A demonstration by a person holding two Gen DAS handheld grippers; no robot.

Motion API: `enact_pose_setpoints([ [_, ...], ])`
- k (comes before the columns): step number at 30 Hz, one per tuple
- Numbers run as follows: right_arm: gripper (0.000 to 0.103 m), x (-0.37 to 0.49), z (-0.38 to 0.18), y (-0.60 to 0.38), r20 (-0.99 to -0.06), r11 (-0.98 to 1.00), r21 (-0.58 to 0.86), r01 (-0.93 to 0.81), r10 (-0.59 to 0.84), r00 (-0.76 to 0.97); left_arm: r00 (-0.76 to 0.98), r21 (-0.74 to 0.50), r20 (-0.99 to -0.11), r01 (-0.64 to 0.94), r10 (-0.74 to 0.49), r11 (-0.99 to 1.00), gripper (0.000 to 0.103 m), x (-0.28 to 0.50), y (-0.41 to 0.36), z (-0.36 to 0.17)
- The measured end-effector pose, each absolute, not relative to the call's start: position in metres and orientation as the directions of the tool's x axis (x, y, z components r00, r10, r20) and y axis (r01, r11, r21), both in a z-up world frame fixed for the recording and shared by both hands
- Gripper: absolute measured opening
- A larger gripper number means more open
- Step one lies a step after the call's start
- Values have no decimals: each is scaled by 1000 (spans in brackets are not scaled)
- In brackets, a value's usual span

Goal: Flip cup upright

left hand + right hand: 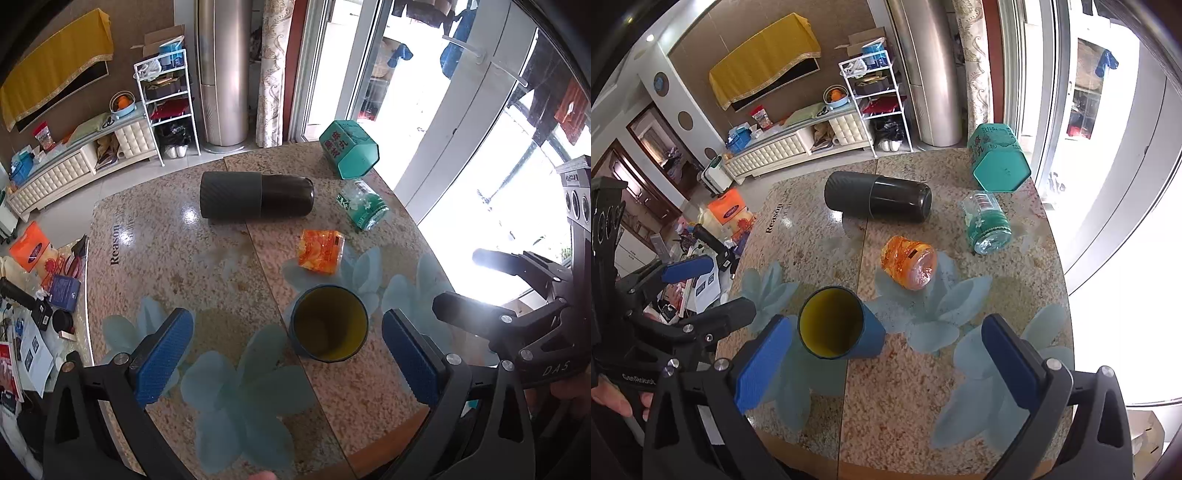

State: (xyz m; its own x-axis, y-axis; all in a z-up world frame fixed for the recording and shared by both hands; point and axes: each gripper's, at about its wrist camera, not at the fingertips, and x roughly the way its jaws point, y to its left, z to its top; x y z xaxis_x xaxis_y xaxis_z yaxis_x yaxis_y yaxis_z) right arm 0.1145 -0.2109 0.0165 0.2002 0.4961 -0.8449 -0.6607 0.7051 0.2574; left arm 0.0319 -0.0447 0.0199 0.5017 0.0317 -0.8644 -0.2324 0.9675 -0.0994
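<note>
The table [166, 236] had a speckled stone top with pale blue flowers on it, and it lay under both grippers. Far ahead of the left gripper [288, 354] a dark flask [256, 197] lay on its side, across the view. Ahead and to the right of that gripper, at the far edge of the table, a green tin [349, 149] lay tipped over, with its bottom turned to the camera. Just in front of the tin a green bottle [364, 205] also lay on its side.

The cup [330, 323], blue outside and yellow inside, was on its side on the table, with its open mouth facing the cameras. It lay just ahead of the left gripper, between the lines of its two fingers but nearer to the right one, and it touched neither. In the right wrist view the cup [836, 323] was just beside the left finger of the right gripper [886, 354]. An orange packet [321, 253] lay a little beyond the cup, between it and the bottle.

Both grippers were spread wide and held nothing. The right gripper was also seen from the left wrist view at the right edge, beside the table.
</note>
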Motion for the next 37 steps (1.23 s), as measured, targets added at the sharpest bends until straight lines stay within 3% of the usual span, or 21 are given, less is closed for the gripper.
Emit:
enact_pose_setpoints([
  [37, 103, 116, 21, -214, -826, 700, 270, -661, 522, 215, 521, -73, -851, -246, 68, 967, 103, 28, -52, 33],
])
